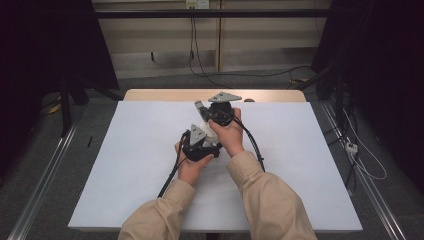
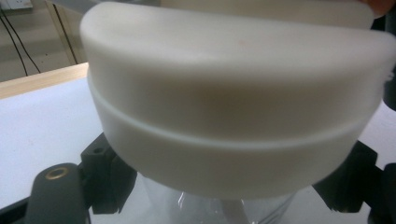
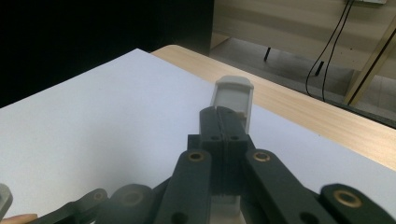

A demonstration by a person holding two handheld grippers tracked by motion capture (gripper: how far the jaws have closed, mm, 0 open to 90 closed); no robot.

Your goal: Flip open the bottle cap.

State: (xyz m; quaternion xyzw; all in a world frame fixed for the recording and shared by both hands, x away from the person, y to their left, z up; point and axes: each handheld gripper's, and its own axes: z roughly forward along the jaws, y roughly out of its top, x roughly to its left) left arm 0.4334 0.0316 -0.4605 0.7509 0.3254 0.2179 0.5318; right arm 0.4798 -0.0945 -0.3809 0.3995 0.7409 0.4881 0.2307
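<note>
Jaws pressed together right, pinching a white lid left, above white sheet, dark room.

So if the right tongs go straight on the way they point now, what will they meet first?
Probably the table's far wooden edge. The right tongs are shut on a thin grey piece that points low across the white sheet toward that edge, though depth is hard to judge.
</note>
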